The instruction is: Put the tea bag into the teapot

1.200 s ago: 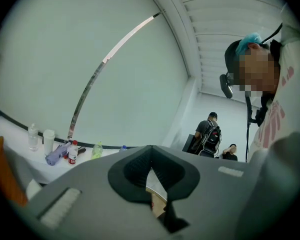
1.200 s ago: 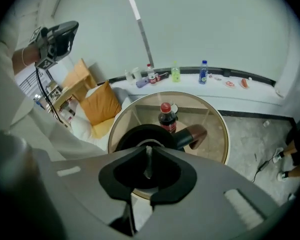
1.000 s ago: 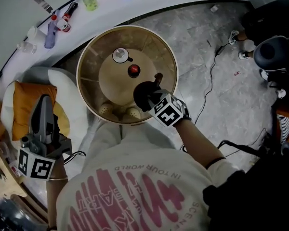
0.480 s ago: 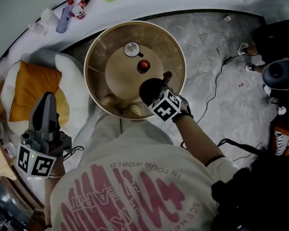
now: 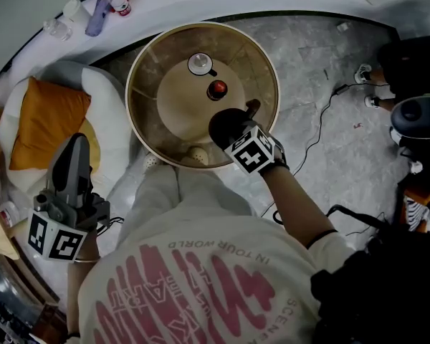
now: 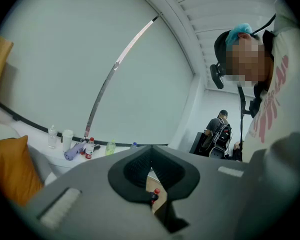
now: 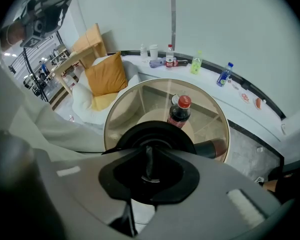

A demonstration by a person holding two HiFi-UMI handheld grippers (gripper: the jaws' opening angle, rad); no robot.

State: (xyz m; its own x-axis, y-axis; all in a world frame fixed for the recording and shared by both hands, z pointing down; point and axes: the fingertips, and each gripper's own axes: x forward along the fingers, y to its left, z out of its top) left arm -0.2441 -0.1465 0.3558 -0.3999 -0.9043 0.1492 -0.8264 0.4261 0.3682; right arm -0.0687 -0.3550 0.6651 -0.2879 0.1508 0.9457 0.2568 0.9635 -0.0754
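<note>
Black, round and squat as to the teapot (image 5: 223, 120), with a flat dark lid (image 7: 140, 134) ringed by a raised lip and a stubby brown handle (image 5: 252, 107) jutting off to one side. Stands upright on the round glass table (image 5: 152, 131), toward the rim nearest the person, over the tan base seen through the glass. Just beyond it, a cola bottle (image 5: 216, 89) with a red cap. Farther back, a white cup (image 5: 200, 64). Neither touching the pot.

Pointing steeply down onto the lid from above: right gripper (image 5: 238, 138), marker cube turned up toward the head view. Seen along its own jaws, closed to a narrow slot on a slim upright piece at the lid's centre, apparently the knob (image 7: 147, 161), with a pale glint at its foot. Pads pressed against that piece on both sides. Black disc of the lid filling the space just beneath the jaws, brown handle showing past its right edge.

Off to the left, well apart from the table: left gripper (image 5: 75, 145), held near level over a white cushion (image 5: 107, 120) and beside an orange cushion (image 5: 46, 120). Jaws together at the tips, nothing between them. Through the notch below the tips, only a sliver of the table and the bottle's red cap.
</note>
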